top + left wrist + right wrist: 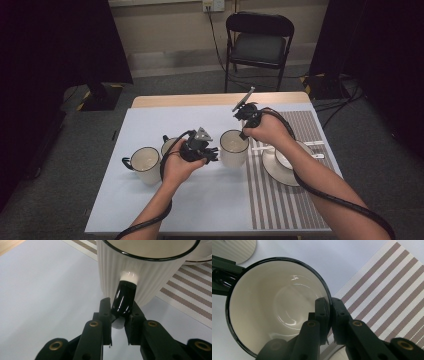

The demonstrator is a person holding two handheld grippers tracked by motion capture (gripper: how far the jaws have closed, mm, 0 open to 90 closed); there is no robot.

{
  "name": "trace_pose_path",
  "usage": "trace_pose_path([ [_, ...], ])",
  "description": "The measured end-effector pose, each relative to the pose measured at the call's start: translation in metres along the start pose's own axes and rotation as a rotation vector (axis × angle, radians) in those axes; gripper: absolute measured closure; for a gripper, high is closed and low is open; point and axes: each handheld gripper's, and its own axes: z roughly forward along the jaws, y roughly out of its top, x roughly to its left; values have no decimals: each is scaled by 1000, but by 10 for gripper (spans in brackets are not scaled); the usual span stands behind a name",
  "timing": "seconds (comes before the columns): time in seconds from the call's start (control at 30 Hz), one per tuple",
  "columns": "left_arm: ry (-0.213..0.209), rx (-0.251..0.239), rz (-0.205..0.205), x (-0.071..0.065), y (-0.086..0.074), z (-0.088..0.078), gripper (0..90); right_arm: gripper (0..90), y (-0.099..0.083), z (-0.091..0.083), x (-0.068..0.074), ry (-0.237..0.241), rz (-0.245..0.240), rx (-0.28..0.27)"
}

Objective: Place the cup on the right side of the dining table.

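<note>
While your left tongs (120, 315) pinch the black handle (124, 298) of the ribbed mug (233, 147), your right tongs (330, 312) are clamped on its black-edged rim, one jaw inside and one outside. That mug stands on the pale worktop (200, 200) just beside the striped placemat (280, 200), and its cream inside holds nothing. Two more mugs stand to your left, the nearer one (145, 164) also empty. On the placemat, a saucer (272, 170) carries a cup (284, 161); you cannot tell what is in that cup
</note>
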Motion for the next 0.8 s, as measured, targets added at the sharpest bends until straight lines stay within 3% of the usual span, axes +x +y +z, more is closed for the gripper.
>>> trace_pose_path([
  [0.8, 20, 17, -25, 11, 10, 12, 778, 844, 12, 6, -13, -16, -3, 16],
])
